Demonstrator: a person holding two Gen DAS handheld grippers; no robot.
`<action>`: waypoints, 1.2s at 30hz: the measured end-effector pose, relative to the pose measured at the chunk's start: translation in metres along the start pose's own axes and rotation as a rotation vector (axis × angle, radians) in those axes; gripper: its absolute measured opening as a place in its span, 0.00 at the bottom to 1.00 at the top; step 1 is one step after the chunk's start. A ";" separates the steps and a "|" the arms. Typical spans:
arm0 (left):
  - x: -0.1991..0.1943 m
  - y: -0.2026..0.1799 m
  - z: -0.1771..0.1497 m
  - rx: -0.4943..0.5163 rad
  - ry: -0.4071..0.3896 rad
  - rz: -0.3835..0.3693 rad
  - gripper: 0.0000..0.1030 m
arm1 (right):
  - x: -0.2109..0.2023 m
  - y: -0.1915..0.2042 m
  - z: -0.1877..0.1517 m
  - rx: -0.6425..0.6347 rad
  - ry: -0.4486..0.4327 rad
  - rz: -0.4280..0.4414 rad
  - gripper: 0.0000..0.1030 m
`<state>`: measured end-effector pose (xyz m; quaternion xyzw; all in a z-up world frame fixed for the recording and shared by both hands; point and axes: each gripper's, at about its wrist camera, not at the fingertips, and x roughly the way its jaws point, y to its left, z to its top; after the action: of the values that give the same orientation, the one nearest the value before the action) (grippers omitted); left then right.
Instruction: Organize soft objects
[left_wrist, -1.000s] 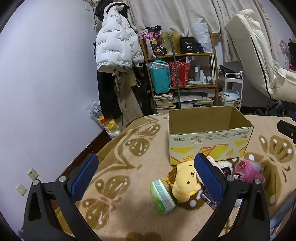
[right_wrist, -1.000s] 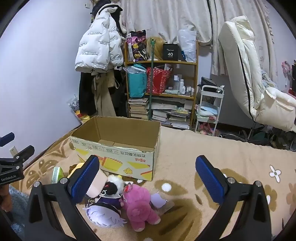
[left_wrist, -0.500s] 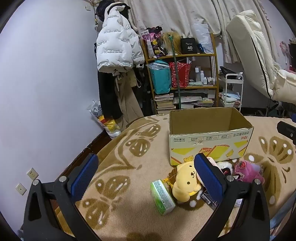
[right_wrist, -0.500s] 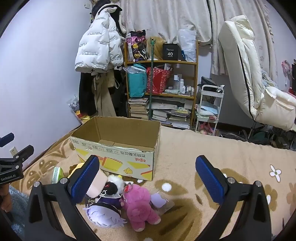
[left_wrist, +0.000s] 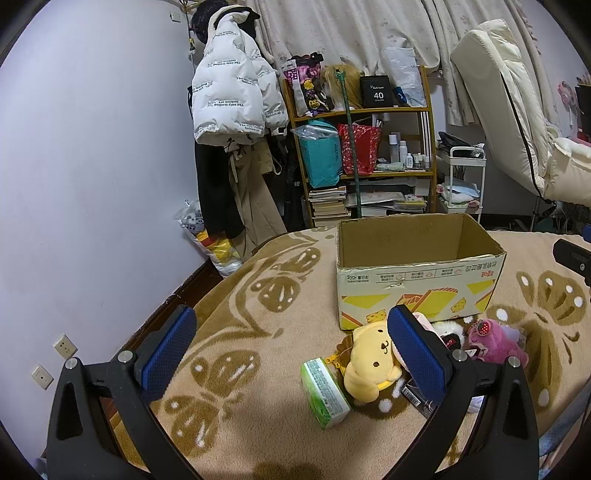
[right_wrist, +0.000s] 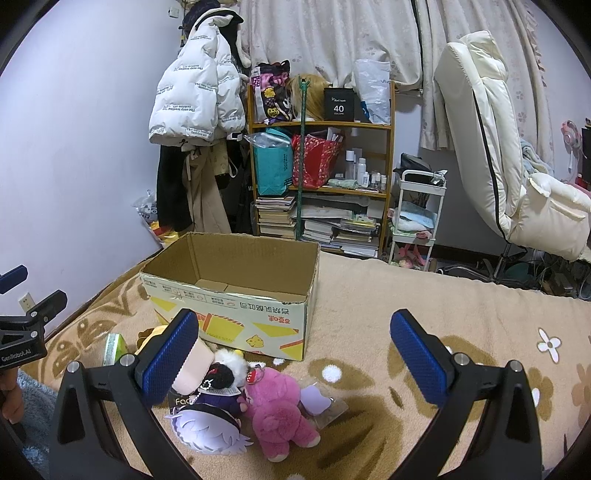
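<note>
Both the left gripper (left_wrist: 291, 354) and right gripper (right_wrist: 295, 356) hang spread wide and empty above plush toys heaped against the cardboard box (right_wrist: 236, 314); the pink bear (right_wrist: 280, 410), likely light and squashy, looks best pinched around its body

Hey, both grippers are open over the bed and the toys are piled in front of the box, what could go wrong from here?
1. The pink plush lies against the purple doll, so a grab may drag both.
2. The plastic packet tucked beside the pink plush could get pinched along with it.
3. The yellow plush touches the green pack; the left gripper might catch that pack instead.
</note>
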<state>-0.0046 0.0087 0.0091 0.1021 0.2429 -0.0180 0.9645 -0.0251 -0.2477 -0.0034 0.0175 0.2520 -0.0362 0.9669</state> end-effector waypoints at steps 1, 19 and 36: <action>0.001 -0.001 0.000 0.001 0.000 -0.002 0.99 | 0.000 0.000 0.000 0.000 0.000 0.000 1.00; 0.001 -0.002 -0.001 0.002 -0.002 0.002 0.99 | -0.001 0.001 0.002 -0.001 -0.002 -0.001 1.00; 0.001 -0.001 0.003 -0.001 -0.004 0.003 0.99 | -0.001 0.000 0.001 0.000 -0.005 -0.002 1.00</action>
<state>-0.0028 0.0077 0.0109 0.1022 0.2409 -0.0166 0.9650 -0.0254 -0.2476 -0.0019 0.0172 0.2495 -0.0373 0.9675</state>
